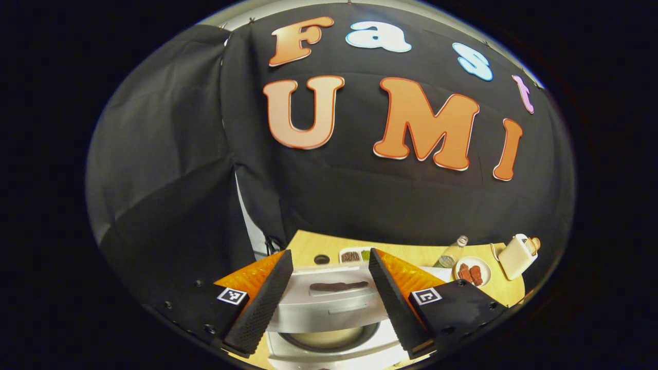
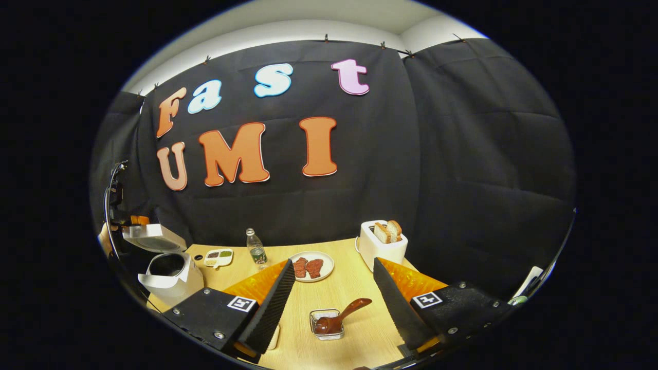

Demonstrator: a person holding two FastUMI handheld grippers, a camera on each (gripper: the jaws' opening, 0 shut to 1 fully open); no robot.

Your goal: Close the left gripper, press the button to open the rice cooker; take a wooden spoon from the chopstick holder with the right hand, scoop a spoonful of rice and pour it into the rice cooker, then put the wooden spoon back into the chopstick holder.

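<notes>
The white rice cooker (image 1: 329,308) lies just below my left gripper (image 1: 329,254), its lid raised and the inner pot (image 1: 329,340) showing under it. The left gripper's fingers stand wide apart with nothing between them. In the right gripper view the cooker (image 2: 169,275) stands at the far left with its lid up. A dark wooden spoon (image 2: 343,314) rests with its bowl in a small metal holder (image 2: 320,314) on the table, handle tilted up to the right. My right gripper (image 2: 334,262) hovers open above and behind the spoon, apart from it.
On the wooden table (image 2: 354,288) are a white toaster (image 2: 381,245) with bread slices, a plate (image 2: 325,259) of meat pieces, a small bottle (image 2: 255,249) and a divided condiment dish (image 2: 218,257). A hand (image 2: 105,239) shows at the far left behind the cooker.
</notes>
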